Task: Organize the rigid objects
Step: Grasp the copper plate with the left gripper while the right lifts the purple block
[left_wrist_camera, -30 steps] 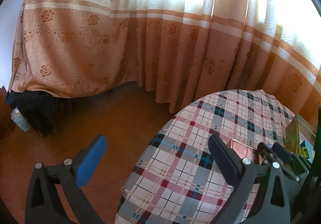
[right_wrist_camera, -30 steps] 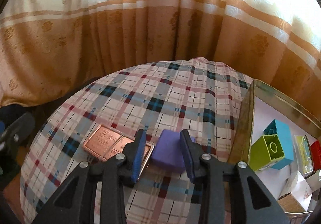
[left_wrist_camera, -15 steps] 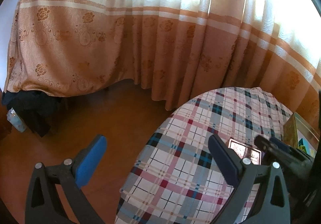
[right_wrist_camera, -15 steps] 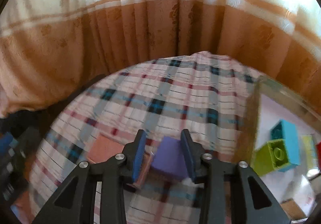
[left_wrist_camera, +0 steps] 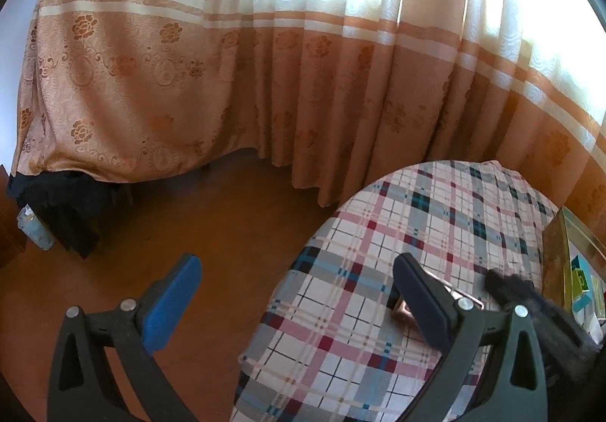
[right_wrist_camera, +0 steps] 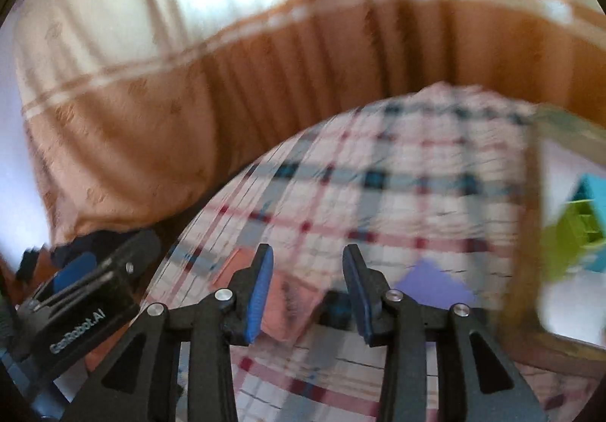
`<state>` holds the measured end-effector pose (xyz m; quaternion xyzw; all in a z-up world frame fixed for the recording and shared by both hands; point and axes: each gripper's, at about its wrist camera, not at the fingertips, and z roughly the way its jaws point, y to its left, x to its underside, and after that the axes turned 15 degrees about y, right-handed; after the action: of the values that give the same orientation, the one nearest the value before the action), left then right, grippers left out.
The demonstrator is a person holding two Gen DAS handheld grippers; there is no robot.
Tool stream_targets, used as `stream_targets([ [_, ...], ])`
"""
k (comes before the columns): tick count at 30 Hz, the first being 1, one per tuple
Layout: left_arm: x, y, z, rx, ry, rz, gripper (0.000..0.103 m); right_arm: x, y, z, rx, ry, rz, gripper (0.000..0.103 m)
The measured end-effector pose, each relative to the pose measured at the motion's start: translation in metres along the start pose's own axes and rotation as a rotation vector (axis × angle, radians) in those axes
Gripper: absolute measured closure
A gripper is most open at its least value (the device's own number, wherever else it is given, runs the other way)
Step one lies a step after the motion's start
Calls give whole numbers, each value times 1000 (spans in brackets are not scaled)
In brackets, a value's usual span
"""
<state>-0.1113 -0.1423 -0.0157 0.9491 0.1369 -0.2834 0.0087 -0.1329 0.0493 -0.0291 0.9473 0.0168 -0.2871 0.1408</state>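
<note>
Lying free on the checked cloth of the table (right_wrist_camera: 397, 195), the purple block (right_wrist_camera: 431, 282) now sits just to the right of the right gripper (right_wrist_camera: 306, 289), outside its fingers, where half a second ago it was pinched between them. The right gripper's jaws stand apart with nothing between them but the cloth and the edge of the flat copper-coloured tin (right_wrist_camera: 280, 304), which lies just left of the block; so the block has been let go, and it has landed on the table short of the tray (right_wrist_camera: 530, 232) rather than inside it. The right wrist view is heavily smeared, which suggests the gripper is swinging away quickly. Inside the tray, to the right of the block, a green brick (right_wrist_camera: 564, 236) and a teal brick (right_wrist_camera: 591, 191) already stand together; more cannot be made out through the blur. From the left wrist view, the left gripper (left_wrist_camera: 295, 297) hangs wide open and empty over the table's edge, with the wooden floor (left_wrist_camera: 212, 225) and the curtain (left_wrist_camera: 265, 81) beyond, and the tin (left_wrist_camera: 405, 310) shows just behind its right finger. Judging from this, the block may have slipped or been set down to re-grip, and both it and the tin are not yet sorted into the tray.
</note>
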Motion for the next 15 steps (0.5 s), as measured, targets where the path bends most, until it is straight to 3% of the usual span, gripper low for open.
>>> stream_targets([
  [3,1,-1,0,7,4,-3,0,3,-16,0,23,-7,77,63],
  [10,3,-2,-2,8,4,3,0,5,-33,-7,-20,-5,210,67],
  [15,2,-1,0,19,3,-4,0,11,-41,-15,50,-33,225,67],
])
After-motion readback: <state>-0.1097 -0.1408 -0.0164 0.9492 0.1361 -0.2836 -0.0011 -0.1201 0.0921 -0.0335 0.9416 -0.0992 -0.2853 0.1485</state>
